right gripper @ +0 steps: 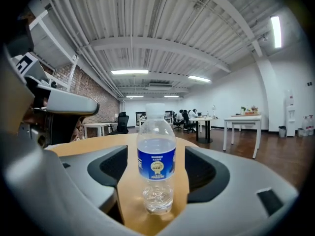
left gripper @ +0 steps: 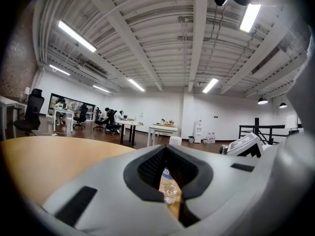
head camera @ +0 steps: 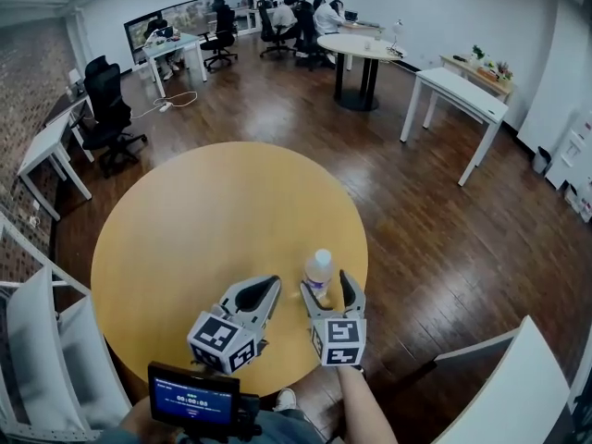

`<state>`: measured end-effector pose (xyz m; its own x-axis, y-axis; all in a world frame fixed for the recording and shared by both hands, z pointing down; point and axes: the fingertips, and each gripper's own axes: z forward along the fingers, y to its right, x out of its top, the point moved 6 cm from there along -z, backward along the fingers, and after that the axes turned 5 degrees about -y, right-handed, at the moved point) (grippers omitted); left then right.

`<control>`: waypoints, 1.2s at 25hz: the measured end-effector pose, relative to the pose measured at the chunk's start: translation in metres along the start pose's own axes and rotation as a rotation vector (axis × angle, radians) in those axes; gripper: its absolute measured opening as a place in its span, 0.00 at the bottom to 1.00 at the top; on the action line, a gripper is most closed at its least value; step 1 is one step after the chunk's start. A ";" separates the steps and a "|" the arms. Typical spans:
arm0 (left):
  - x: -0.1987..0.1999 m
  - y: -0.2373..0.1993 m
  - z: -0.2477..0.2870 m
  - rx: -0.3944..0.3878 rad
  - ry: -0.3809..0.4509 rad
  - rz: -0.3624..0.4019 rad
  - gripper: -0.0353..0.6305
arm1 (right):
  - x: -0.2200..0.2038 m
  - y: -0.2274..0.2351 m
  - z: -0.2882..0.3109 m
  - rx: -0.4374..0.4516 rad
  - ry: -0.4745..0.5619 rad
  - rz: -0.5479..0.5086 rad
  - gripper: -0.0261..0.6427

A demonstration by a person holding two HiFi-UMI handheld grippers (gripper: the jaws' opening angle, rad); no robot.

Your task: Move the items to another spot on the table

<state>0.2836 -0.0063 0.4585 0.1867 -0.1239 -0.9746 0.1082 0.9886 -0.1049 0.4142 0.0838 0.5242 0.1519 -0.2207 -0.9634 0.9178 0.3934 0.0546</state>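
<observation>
A clear water bottle [head camera: 318, 271] with a white cap and blue label stands upright near the front right edge of the round yellow table [head camera: 203, 211]. My right gripper [head camera: 326, 283] is open, one jaw on each side of the bottle [right gripper: 156, 161], and the pads stand clear of it. Beside it on the left, my left gripper [head camera: 271, 285] is shut and holds nothing, its tips pointing toward the bottle. In the left gripper view, a slice of the bottle [left gripper: 168, 191] shows through the slit between the jaws of my left gripper [left gripper: 166, 154].
White chairs stand at the front left [head camera: 55, 340] and front right [head camera: 518, 387] of the table. A small screen device [head camera: 194, 398] sits just below the grippers. White desks [head camera: 458, 95] and office chairs [head camera: 109, 114] stand farther off on the wood floor.
</observation>
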 end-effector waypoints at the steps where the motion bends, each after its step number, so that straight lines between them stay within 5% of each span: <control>1: 0.000 -0.003 0.001 0.006 -0.003 0.000 0.07 | -0.003 0.001 0.007 0.002 -0.006 0.006 0.59; 6: -0.003 -0.016 0.009 0.038 -0.020 -0.007 0.07 | -0.008 0.004 0.033 0.038 -0.020 -0.023 0.59; 10: -0.004 -0.018 0.013 0.054 -0.027 -0.005 0.07 | -0.009 0.002 0.040 0.083 -0.017 -0.089 0.47; 30: 0.004 -0.022 0.009 0.071 -0.010 -0.018 0.07 | 0.018 0.004 0.031 0.043 -0.006 -0.096 0.47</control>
<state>0.2904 -0.0294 0.4584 0.1940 -0.1426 -0.9706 0.1801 0.9777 -0.1076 0.4318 0.0542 0.5155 0.0649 -0.2603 -0.9633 0.9430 0.3317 -0.0261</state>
